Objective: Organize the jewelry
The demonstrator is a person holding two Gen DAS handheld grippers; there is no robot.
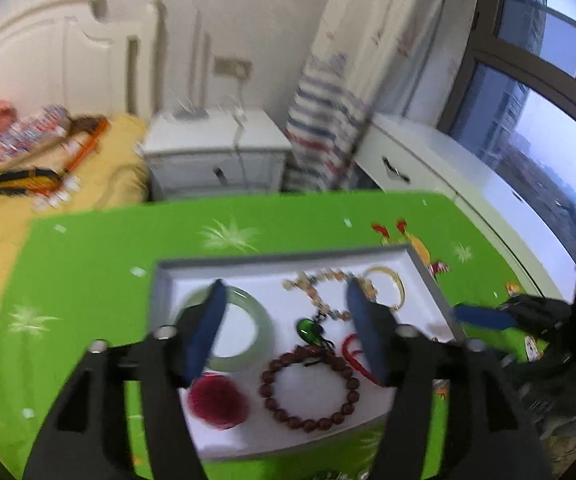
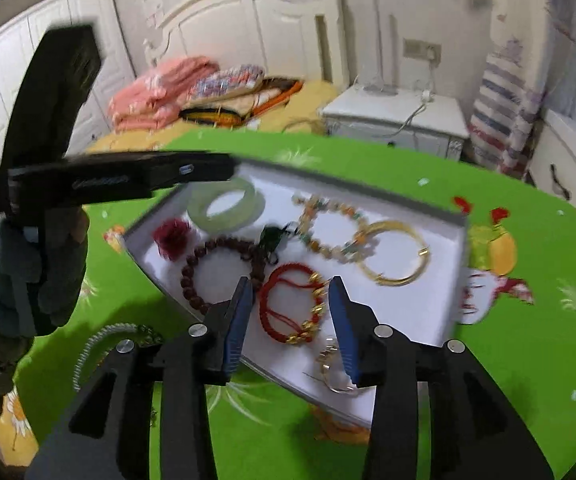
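Right wrist view: right gripper (image 2: 289,312) hovers with wide fingers over the red bracelet (image 2: 291,304); left gripper (image 1: 284,320) likewise wide above the tray (image 1: 427,276).

A green-clothed table (image 2: 427,168) carries 1 white jewelry tray (image 2: 415,312) and 1 pale beaded bracelet (image 2: 100,340).

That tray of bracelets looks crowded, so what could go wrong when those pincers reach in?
The red cord bracelet lies close to the brown bead bracelet, so the open right gripper could nudge both. A pale beaded strand lies outside the tray and might be overlooked.
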